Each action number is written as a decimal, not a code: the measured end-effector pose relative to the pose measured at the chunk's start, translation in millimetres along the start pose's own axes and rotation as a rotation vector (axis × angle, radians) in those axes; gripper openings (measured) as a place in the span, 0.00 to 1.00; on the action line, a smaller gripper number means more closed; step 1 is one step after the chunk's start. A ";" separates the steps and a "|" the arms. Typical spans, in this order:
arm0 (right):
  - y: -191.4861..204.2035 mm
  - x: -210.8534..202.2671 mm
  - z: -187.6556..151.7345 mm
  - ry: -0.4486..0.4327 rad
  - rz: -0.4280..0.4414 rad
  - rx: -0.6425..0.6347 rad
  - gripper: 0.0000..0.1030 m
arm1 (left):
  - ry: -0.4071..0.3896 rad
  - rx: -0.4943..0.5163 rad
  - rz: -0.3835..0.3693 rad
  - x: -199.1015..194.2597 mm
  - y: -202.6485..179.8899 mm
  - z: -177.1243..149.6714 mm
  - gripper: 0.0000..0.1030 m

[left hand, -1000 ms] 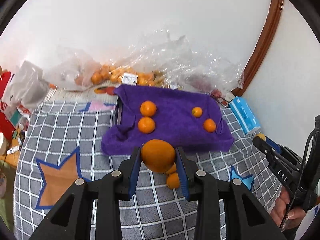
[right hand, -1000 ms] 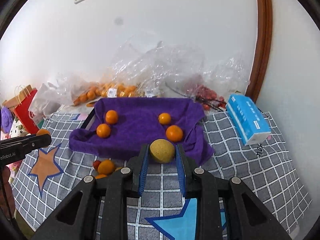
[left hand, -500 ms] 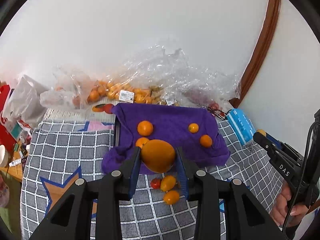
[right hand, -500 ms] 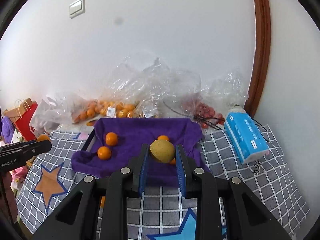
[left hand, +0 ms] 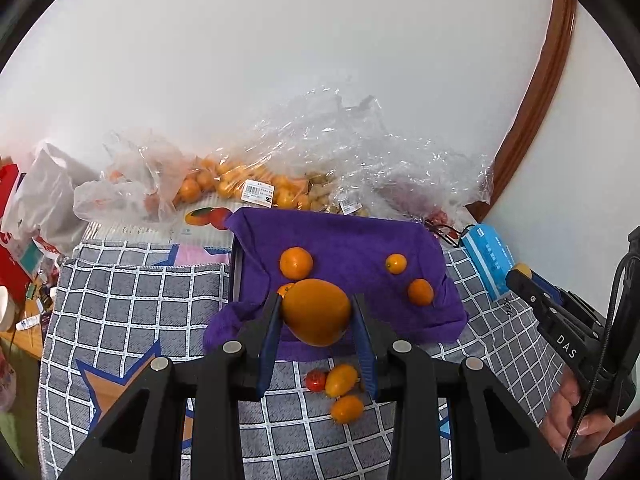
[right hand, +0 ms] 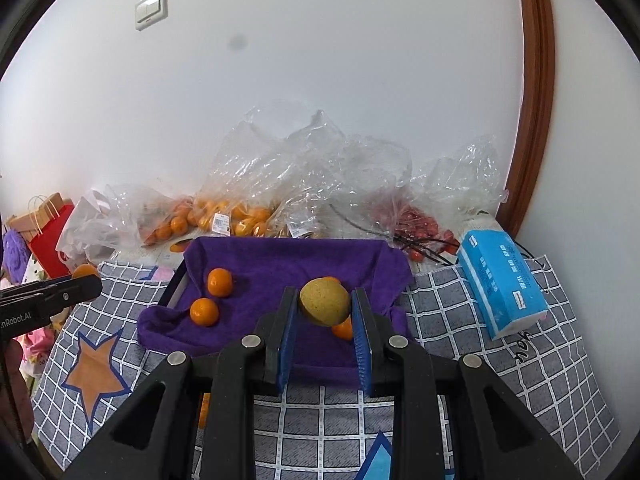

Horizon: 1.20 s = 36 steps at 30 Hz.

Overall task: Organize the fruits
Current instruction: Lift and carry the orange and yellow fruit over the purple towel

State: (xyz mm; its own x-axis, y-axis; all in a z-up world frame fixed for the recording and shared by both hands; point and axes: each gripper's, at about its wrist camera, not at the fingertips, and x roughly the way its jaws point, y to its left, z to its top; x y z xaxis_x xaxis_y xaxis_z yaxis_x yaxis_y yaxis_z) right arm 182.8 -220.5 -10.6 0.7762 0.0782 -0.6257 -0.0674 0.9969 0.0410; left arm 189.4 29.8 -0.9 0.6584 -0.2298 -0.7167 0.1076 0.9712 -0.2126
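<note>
Inside, purple towel-lined tray [left hand: 236, 264] holds four small oranges [left hand: 296, 263].

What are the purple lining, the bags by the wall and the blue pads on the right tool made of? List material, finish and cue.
Purple lining: soft towel-like fabric, matte; it drapes and folds.
Bags by the wall: thin clear plastic film, glossy; crinkled highlights.
Blue pads on the right tool: probably rubber or soft plastic, matte with ribs.
</note>
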 end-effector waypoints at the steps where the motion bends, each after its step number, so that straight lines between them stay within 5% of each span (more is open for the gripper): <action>1: 0.0 1.1 0.5 0.001 -0.001 0.001 0.26 | 0.002 0.002 -0.001 1.8 0.0 0.7 0.32; 36: -2.4 62.4 7.9 0.078 -0.031 -0.002 0.26 | 0.072 -0.016 -0.014 60.6 21.3 25.9 0.32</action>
State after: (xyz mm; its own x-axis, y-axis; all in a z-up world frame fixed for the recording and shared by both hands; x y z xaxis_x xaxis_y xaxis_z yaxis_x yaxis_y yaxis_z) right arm 236.3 -217.9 -43.6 0.7265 0.0461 -0.6856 -0.0452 0.9988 0.0194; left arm 250.9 38.2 -31.7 0.6014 -0.2481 -0.7595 0.1041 0.9668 -0.2334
